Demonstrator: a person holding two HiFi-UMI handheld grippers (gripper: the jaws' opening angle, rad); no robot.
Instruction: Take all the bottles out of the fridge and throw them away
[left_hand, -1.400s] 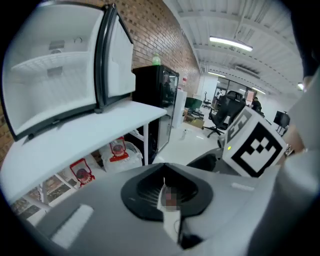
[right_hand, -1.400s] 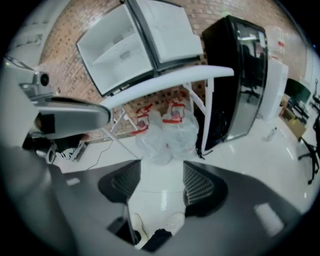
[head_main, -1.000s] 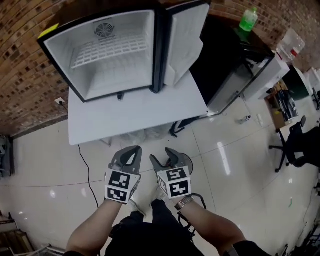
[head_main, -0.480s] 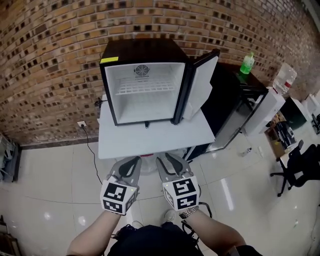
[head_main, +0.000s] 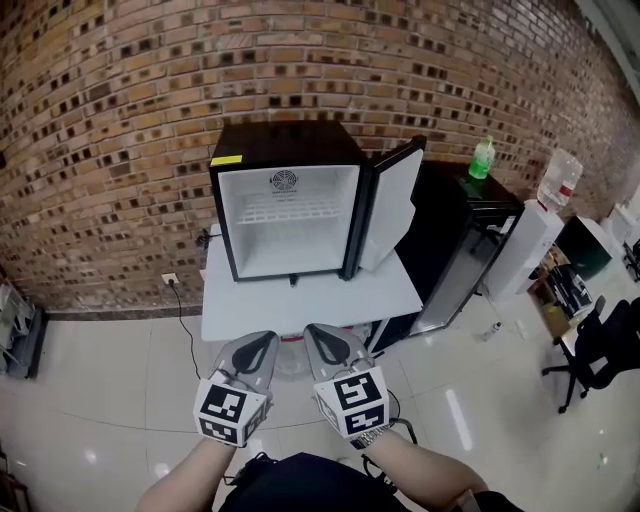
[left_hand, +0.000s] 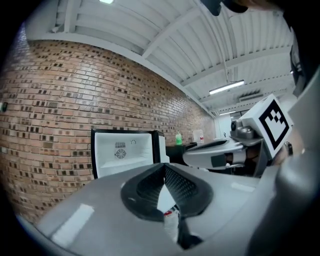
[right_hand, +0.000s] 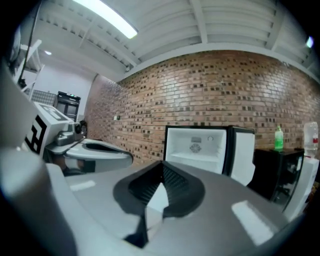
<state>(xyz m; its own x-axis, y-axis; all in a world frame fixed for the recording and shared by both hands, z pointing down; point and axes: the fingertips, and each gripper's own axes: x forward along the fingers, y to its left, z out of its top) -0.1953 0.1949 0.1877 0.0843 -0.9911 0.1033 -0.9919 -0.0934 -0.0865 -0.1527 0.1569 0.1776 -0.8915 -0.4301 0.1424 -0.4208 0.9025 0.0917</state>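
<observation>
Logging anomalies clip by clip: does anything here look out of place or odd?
Nothing looks spilled or askew. The fridge stands with its door open, empty but for a wire shelf. A green bottle stands outside it, upright on the black cabinet.

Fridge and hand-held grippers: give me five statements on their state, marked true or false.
1. The fridge has its door open. True.
2. Bottles stand inside the fridge. False: its inside shows empty.
3. The fridge sits on the floor. False: it sits on a white table.
4. A green bottle stands on the black cabinet right of the fridge. True.
5. The left hand-held gripper holds a bottle. False: its jaws are together on nothing.
</observation>
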